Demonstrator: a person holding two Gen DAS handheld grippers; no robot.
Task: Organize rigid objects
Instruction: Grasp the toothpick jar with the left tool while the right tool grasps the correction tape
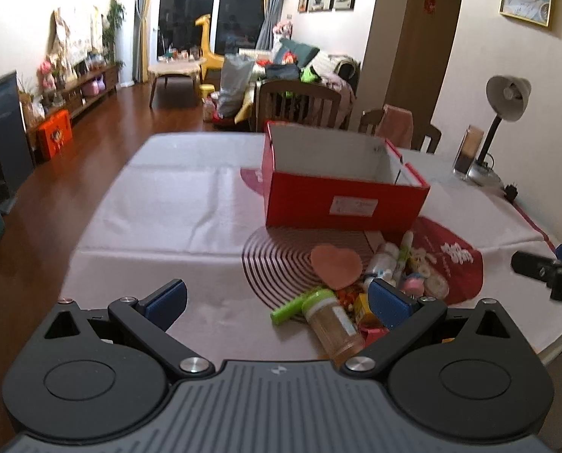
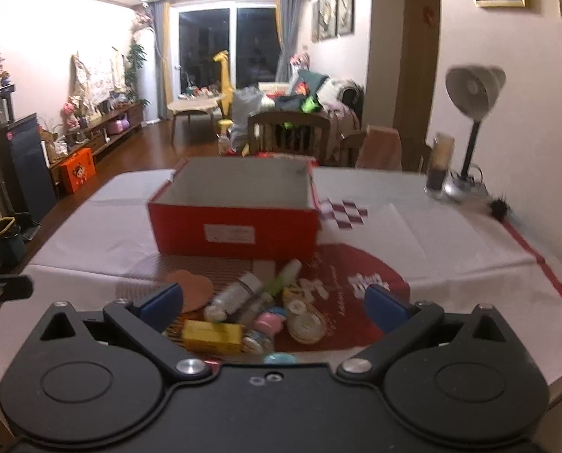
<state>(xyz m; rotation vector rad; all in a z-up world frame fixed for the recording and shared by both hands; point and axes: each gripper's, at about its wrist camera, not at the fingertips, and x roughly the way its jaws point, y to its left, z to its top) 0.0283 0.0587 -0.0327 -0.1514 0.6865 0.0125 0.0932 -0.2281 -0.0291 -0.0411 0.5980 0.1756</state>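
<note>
An open red box [image 1: 341,185] [image 2: 235,222] stands on the table, empty as far as I can see. In front of it lies a pile of small items: a pink heart-shaped piece [image 1: 335,264] [image 2: 190,287], a clear spice jar with a green cap [image 1: 332,324], a green marker [image 1: 290,307] [image 2: 284,277], a white bottle [image 1: 381,260] [image 2: 239,292], a yellow box [image 2: 213,336] and a pink roll [image 2: 269,321]. My left gripper [image 1: 279,302] hovers open just short of the pile. My right gripper [image 2: 275,302] hangs open above the pile.
The white tablecloth [image 1: 160,204] has red printed patches. A desk lamp [image 1: 502,120] [image 2: 470,113] and a dark glass jar [image 1: 468,151] [image 2: 439,166] stand at the far right. Wooden chairs [image 1: 300,105] line the table's far side. The table's edge runs close on the right.
</note>
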